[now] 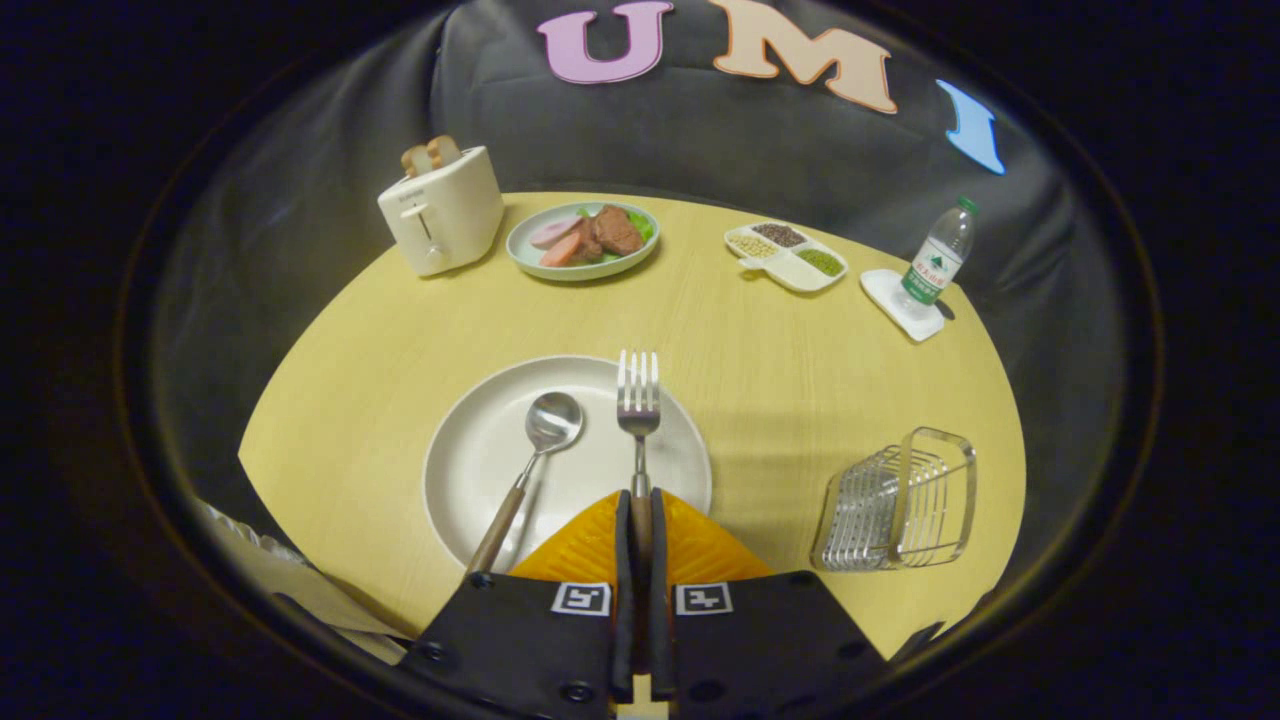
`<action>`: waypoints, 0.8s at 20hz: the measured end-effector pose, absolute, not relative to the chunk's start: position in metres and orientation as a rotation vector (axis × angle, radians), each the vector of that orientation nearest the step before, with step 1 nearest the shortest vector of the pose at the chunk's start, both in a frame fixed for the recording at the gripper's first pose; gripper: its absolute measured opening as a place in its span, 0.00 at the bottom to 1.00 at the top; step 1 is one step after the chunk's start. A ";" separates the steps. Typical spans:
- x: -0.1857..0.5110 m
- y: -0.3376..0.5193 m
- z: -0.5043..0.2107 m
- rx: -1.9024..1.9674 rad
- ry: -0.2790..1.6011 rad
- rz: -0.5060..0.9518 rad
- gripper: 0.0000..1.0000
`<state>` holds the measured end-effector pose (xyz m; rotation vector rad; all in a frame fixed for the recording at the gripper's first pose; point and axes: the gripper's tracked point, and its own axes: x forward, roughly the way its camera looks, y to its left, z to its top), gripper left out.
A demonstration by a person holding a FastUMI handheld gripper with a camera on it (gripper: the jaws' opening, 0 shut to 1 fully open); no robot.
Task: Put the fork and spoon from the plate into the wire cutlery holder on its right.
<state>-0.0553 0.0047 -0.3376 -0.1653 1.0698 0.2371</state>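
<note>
Both fingers of our gripper (640,500) pinch the fork (638,400) by its handle; tilting could slip it.

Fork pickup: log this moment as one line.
phase: fork grasp | tongs: shut on fork handle, over plate | spoon: on plate | wire cutlery holder: right of plate, no cutlery in it

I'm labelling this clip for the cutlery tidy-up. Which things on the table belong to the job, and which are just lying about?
In the job: fork, its handle clamped between the gripper fingers; spoon lying on the plate; wire cutlery holder to the plate's right.

Lying about: toaster, plate of food, divided snack dish, water bottle on its coaster.
</note>
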 end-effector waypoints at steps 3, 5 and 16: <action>-0.050 -0.012 -0.326 -0.140 1.065 0.210 0.10; -0.048 -0.022 -0.317 -0.134 1.062 0.197 0.10; -0.043 -0.100 -0.284 -0.137 1.055 0.078 0.10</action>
